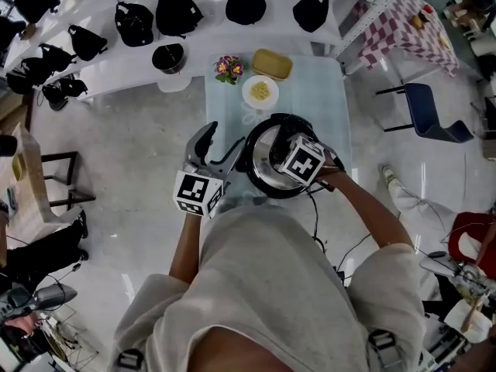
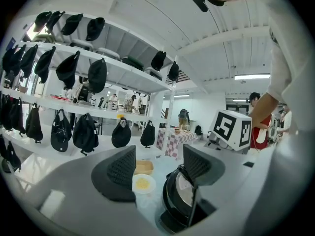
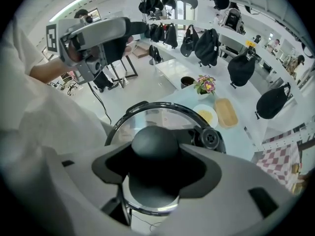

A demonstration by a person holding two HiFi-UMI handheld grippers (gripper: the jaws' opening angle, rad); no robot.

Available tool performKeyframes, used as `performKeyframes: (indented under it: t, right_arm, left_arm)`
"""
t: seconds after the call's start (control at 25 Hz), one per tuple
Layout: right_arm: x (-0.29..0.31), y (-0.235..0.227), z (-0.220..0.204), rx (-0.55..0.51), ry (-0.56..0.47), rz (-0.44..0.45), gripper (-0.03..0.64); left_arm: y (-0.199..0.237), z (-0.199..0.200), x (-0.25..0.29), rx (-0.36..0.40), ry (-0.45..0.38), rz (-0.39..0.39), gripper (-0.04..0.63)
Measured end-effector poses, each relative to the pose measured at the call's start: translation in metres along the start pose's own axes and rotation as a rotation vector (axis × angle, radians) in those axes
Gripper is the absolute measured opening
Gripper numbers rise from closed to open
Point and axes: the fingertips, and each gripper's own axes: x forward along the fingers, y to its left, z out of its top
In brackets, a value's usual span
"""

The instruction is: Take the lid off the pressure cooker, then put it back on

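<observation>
The black pressure cooker (image 1: 267, 173) stands on the near part of the pale blue table (image 1: 325, 91), with its glass lid (image 3: 147, 118) on. My right gripper (image 3: 157, 154) points steeply down over the lid. Its open jaws stand on either side of the round black lid knob (image 3: 153, 140), and I see no pad pressing on it. In the head view its marker cube (image 1: 302, 161) covers the lid's middle. My left gripper (image 1: 208, 142) hovers just left of the cooker near its black side handle (image 1: 230, 155), pointing about level. It (image 2: 160, 173) is open with nothing between its pads.
Behind the cooker sit a white bowl of yellow food (image 1: 260, 91), a yellow basket (image 1: 272, 63) and a small flower pot (image 1: 229, 68). White shelves with several black bags (image 1: 178, 10) curve round the back. A blue chair (image 1: 426, 111) stands at right.
</observation>
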Motion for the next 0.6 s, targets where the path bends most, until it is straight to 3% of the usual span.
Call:
performKeyframes:
  t: [0.4, 0.6]
  right_arm:
    - [0.002, 0.016, -0.005, -0.425, 0.093, 0.105, 0.272]
    - [0.003, 0.017, -0.004, -0.448, 0.098, 0.109, 0.273]
  left_arm:
    - [-0.003, 0.001, -0.004, -0.001, 0.004, 0.02, 0.301]
    - [-0.003, 0.002, -0.005, 0.001, 0.004, 0.027, 0.301]
